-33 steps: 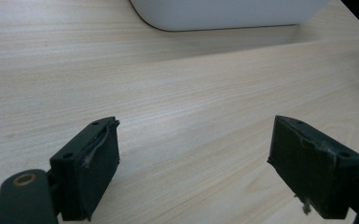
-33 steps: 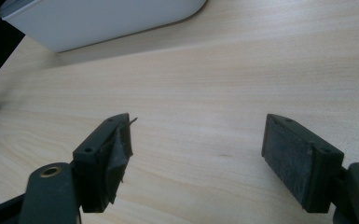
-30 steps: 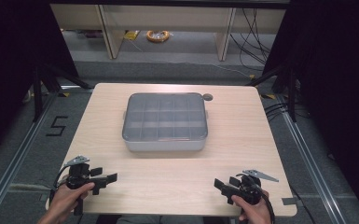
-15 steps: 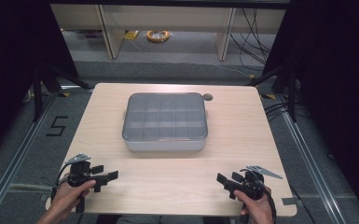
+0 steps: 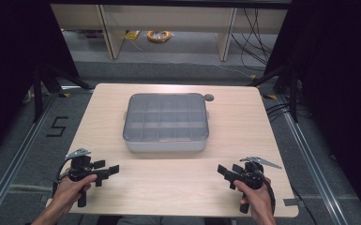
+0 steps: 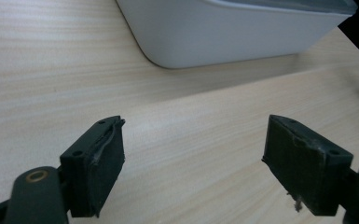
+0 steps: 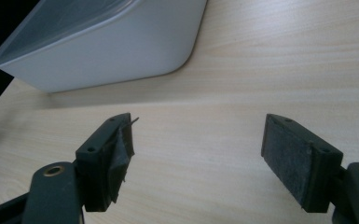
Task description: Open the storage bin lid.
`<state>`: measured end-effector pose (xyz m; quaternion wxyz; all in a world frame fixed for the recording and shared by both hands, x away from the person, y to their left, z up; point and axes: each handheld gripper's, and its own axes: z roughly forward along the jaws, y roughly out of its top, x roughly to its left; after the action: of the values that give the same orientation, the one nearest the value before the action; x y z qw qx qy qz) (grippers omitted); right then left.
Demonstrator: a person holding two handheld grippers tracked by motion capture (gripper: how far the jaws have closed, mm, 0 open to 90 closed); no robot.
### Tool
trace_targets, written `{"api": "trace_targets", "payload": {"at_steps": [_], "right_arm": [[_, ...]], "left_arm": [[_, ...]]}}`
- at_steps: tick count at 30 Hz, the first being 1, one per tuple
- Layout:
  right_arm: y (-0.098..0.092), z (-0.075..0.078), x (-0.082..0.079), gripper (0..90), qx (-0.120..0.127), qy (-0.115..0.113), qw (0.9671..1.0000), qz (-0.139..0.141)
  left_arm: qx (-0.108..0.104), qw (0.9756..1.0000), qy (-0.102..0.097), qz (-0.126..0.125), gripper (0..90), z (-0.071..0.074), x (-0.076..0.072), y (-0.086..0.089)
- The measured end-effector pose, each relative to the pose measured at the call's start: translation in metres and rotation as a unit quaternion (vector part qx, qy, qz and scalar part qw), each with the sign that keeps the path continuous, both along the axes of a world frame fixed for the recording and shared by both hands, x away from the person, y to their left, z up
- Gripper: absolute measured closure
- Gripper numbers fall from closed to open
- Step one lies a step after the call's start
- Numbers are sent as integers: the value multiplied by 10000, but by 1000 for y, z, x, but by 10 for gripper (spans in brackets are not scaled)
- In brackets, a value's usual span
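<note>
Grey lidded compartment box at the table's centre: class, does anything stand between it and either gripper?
Nothing visible does. Bare pale wooden tabletop lies between the grey lidded compartment box and both the left gripper and right gripper, whose jaws stand open and empty.

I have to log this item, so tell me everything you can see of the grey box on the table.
The box is a shallow rectangle with rounded corners, pale grey plastic by the look of it, with a see-through lid closed over a grid of compartments. I cannot tell whether they hold anything. It sits flat near the middle of the wooden table, and nothing else touches it. A small tab sticks out at each short side. The left gripper and the right gripper are apart from it, near the table's front edge.
</note>
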<state>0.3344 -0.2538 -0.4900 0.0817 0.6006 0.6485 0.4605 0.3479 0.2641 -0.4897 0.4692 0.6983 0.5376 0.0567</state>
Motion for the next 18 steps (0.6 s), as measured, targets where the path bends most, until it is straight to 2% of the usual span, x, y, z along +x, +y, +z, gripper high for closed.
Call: {"api": "trace_targets", "payload": {"at_steps": [1, 2, 3, 6, 7, 8, 9, 10, 12, 13, 14, 15, 16, 18], "right_arm": [[2, 2, 2, 261, 97, 88, 9999, -74], [0, 2, 4, 261, 90, -20, 10000, -3], [0, 3, 7, 262, 18, -56, 10000, -2], [0, 8, 11, 264, 26, -127, 9999, -18], [2, 13, 11, 265, 252, 53, 9996, -103], [2, 14, 13, 265, 239, -6, 9996, -130], [-1, 13, 15, 266, 85, -145, 9999, -39], [2, 16, 15, 266, 259, -11, 9995, -152], [2, 18, 17, 267, 276, 8, 9994, -192], [-1, 16, 21, 267, 171, -198, 9996, -115], [-1, 17, 22, 268, 174, -159, 9997, -62], [2, 21, 21, 268, 394, 22, 9991, -178], [-1, 19, 26, 268, 165, -193, 9997, -71], [0, 19, 28, 268, 165, -176, 9997, -83]], "left_arm": [[-15, 10000, -10, 4, 193, 0, 1, -1], [4, 10000, -1, -7, 196, 1, 4, -1], [13, 10000, -29, 20, 197, 1, 5, -2], [19, 10000, 2, -77, 197, 1, 9, -5], [-4, 10000, 20, -60, 197, 1, 10, -7], [6, 9999, -7, -111, 197, 2, 11, -7], [12, 10000, 21, -87, 197, 2, 12, -8], [-5, 9999, 10, -110, 197, 3, 13, -9], [-40, 9999, 4, -117, 197, 4, 15, -10], [-70, 9999, -4, -105, 197, 6, 17, -10], [-95, 9999, -26, -94, 197, 7, 18, -11], [-103, 9999, -34, -91, 197, 9, 19, -10], [-133, 9999, -59, -43, 196, 11, 23, -11], [-184, 9998, -80, -8, 195, 11, 25, -11]]}}
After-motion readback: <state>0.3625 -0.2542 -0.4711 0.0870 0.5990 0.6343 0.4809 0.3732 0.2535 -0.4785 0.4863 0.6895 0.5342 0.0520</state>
